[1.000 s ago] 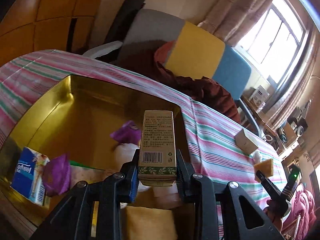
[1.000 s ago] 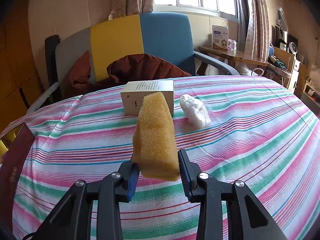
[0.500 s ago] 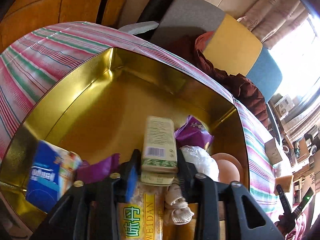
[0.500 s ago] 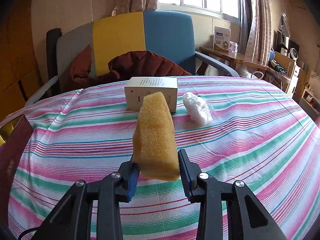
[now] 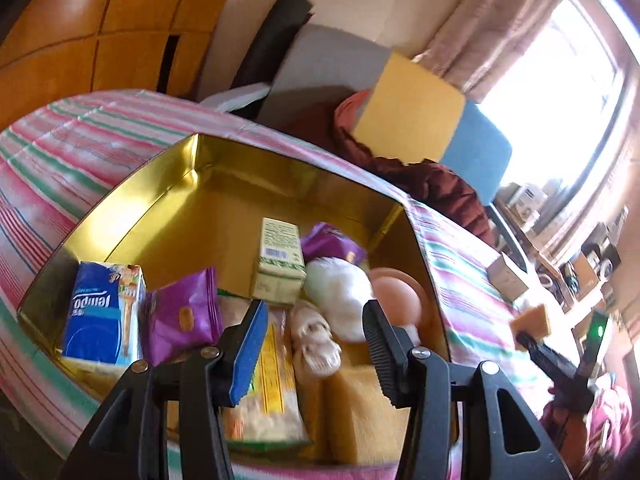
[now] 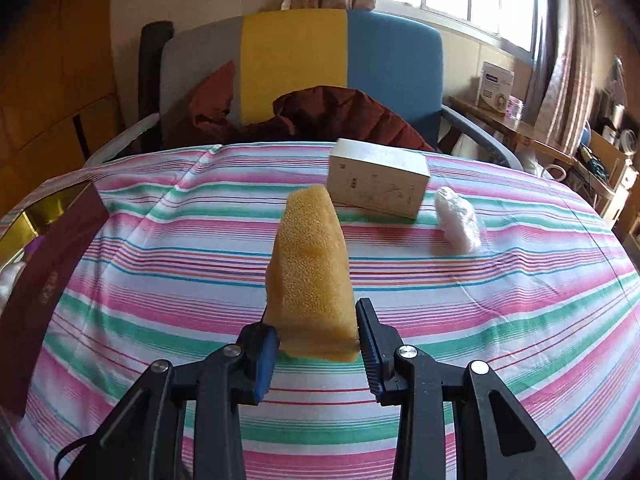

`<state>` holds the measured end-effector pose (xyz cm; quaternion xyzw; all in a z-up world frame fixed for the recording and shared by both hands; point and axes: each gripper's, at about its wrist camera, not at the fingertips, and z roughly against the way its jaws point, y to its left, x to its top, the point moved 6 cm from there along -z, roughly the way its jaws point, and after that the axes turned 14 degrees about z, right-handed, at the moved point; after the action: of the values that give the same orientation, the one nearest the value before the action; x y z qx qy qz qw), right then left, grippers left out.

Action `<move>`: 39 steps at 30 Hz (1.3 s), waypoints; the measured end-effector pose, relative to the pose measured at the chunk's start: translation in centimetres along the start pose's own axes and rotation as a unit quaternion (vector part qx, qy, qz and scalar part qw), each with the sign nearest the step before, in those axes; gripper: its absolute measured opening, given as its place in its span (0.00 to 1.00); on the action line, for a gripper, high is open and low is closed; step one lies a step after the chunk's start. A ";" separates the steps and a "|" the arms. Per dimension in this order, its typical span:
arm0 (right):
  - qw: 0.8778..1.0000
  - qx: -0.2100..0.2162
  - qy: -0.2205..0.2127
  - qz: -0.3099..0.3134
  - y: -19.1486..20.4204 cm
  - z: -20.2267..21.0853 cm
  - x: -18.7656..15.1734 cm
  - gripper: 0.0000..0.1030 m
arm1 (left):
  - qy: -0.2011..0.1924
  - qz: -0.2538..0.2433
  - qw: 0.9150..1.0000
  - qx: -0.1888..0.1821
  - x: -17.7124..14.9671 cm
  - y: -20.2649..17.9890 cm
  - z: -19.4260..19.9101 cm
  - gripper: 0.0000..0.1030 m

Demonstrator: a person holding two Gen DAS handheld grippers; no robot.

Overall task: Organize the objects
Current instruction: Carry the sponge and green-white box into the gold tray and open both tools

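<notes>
A gold tin box (image 5: 132, 204) sits on the striped table and holds several items. A green-and-cream carton (image 5: 279, 267) lies in it, just ahead of my left gripper (image 5: 312, 340), which is open and empty above the box. My right gripper (image 6: 316, 344) is shut on a yellow sponge (image 6: 312, 272) and holds it above the tablecloth. That sponge also shows at the right in the left wrist view (image 5: 534, 320). A white box (image 6: 378, 189) and a white wad (image 6: 458, 226) lie on the table beyond it.
In the box are a blue tissue pack (image 5: 100, 312), purple packets (image 5: 184, 320), a white wad (image 5: 340, 296), a snack bag (image 5: 268, 392) and a yellow sponge (image 5: 356, 412). The box's maroon side (image 6: 44, 280) is at the left. A chair with a maroon jacket (image 6: 320, 116) stands behind the table.
My left gripper has opened and let the carton go into the gold box, then drawn back a little. My right gripper has kept hold of the sponge and shifted slightly.
</notes>
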<state>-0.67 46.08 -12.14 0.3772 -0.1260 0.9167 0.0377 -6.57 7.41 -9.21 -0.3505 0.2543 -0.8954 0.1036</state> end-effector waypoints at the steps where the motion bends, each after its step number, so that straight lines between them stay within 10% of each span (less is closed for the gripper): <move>1: 1.000 0.008 -0.006 0.009 1.0 0.5 0.5 0.36 | -0.010 -0.004 1.000 -0.002 -0.3 0.0 0.6 0.48; 16: 0.951 0.269 -0.047 0.147 23.6 6.5 9.5 0.36 | -0.036 0.019 0.999 0.033 -1.5 1.9 3.5 0.48; 28: 0.918 0.336 0.021 0.212 36.7 3.6 10.8 0.36 | -0.079 0.108 0.987 0.085 0.4 7.1 5.6 0.48; 39: 0.920 0.350 0.042 0.169 36.9 2.5 10.1 0.58 | -0.075 0.103 0.989 0.078 0.5 7.3 5.2 0.48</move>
<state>-12.26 9.52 -10.82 0.3006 0.1428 0.9099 -0.2475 -3.35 -0.98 -9.55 -0.3798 0.2098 -0.8680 0.2414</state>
